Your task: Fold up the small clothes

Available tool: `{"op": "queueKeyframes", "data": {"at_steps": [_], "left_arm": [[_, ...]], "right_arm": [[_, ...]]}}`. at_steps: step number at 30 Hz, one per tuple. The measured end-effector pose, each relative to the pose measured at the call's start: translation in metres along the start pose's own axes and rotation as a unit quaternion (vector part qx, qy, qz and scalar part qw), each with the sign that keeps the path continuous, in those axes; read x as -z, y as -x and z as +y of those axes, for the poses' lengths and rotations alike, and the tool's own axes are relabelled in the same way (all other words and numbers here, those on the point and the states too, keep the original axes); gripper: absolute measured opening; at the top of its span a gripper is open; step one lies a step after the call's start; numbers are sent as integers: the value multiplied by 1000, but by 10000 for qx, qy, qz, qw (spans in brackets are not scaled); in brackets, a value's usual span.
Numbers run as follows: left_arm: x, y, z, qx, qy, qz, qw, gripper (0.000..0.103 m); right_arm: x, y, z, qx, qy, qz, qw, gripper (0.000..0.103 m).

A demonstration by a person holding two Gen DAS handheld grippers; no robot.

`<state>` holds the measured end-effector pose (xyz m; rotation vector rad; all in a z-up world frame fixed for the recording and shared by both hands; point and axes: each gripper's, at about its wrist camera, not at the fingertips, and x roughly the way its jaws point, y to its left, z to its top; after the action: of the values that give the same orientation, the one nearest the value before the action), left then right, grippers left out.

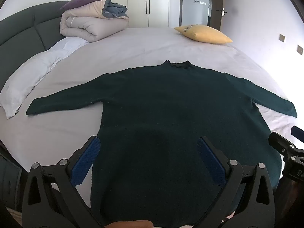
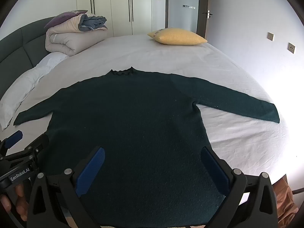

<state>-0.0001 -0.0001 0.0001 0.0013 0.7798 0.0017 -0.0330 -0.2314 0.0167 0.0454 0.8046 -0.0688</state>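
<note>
Sweater point(image 1: 171, 110) lying flat on the bed point(image 1: 133, 43), sleeves spreading left and right; folded quilt point(image 1: 89, 24) sitting behind-left; pillow point(image 1: 205, 34) resting behind-right.

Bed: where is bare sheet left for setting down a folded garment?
Bare sheet lies between the sweater collar, the yellow pillow and the rolled duvet. More beneath the right sleeve. The near middle is covered.

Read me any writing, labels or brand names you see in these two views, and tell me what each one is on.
"GenRobot.AI": white lettering on the black body of the left hand-held gripper, seen in the right wrist view.
"DA...": partial white letters on the right hand-held gripper at the left wrist view's edge; cut off, unreadable.
Print on the yellow pillow: too blurred to read.
The dark green sweater: no text visible.
</note>
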Motion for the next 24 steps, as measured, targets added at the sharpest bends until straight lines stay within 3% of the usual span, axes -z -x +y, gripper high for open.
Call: {"op": "queueKeyframes", "data": {"at_steps": [24], "left_arm": [[0,0,0,6,12,-17,10000,103]], "right_arm": [[2,-1,3,9,14,32,10000,103]]}}
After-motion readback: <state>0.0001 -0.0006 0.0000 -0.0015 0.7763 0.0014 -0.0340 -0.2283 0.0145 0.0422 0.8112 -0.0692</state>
